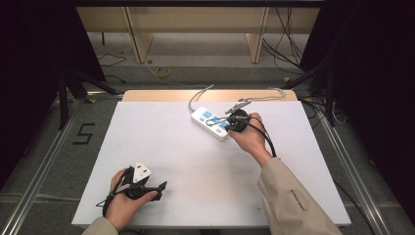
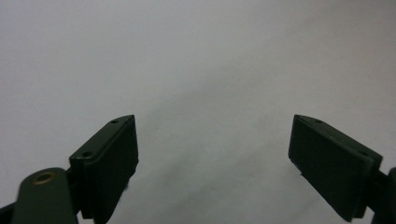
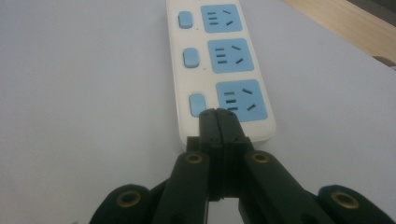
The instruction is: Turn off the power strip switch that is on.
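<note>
A white power strip (image 1: pixel 209 122) with three blue sockets and three blue switches lies at the back right of the white table top (image 1: pixel 195 161). Its grey cable (image 1: pixel 198 96) runs off toward the far edge. My right gripper (image 1: pixel 214 122) is shut with nothing between its jaws. In the right gripper view the strip (image 3: pixel 201 77) runs away from me, and the right gripper's tips (image 3: pixel 218 113) rest over its near end, between the nearest switch (image 3: pixel 197 103) and the nearest socket (image 3: pixel 243 103). My left gripper (image 1: pixel 161 186) sits near the front left corner, open (image 2: pixel 212 154) over bare table.
A strip of bare wood (image 1: pixel 161 95) shows along the table's far edge. Beyond it lie floor cables (image 1: pixel 161 72) and wooden furniture legs (image 1: pixel 139 41). A black "5" (image 1: pixel 84 133) is marked on the floor at the left, beside a metal rail (image 1: pixel 49 152).
</note>
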Action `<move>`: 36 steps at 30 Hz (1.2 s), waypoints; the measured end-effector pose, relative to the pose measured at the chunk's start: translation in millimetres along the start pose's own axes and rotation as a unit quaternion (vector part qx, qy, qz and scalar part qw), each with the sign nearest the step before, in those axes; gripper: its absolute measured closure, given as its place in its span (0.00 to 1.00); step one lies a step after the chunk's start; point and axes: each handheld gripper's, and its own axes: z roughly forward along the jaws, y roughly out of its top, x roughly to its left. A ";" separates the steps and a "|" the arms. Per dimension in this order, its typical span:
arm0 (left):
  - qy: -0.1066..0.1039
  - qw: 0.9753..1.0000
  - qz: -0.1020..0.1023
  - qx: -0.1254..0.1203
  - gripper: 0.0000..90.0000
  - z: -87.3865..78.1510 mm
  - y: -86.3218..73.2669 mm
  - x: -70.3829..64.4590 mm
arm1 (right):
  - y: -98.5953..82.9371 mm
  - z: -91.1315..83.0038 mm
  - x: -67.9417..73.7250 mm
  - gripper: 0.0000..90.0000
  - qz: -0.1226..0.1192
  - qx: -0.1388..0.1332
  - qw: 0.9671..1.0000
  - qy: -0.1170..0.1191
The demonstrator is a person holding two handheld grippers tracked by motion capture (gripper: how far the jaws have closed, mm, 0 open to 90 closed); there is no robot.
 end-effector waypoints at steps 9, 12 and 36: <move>-0.001 1.000 -0.001 -0.001 0.17 0.0 0.0 0.2 | 6.1 2.1 1.0 1.00 -0.003 0.001 1.000 0.000; -0.001 1.000 0.000 -0.001 0.17 0.1 -0.1 0.2 | 7.7 3.3 1.3 1.00 -0.003 0.001 1.000 -0.001; -0.001 1.000 -0.003 -0.004 0.17 0.5 0.1 -0.1 | 15.9 8.6 4.5 1.00 -0.006 0.000 1.000 -0.001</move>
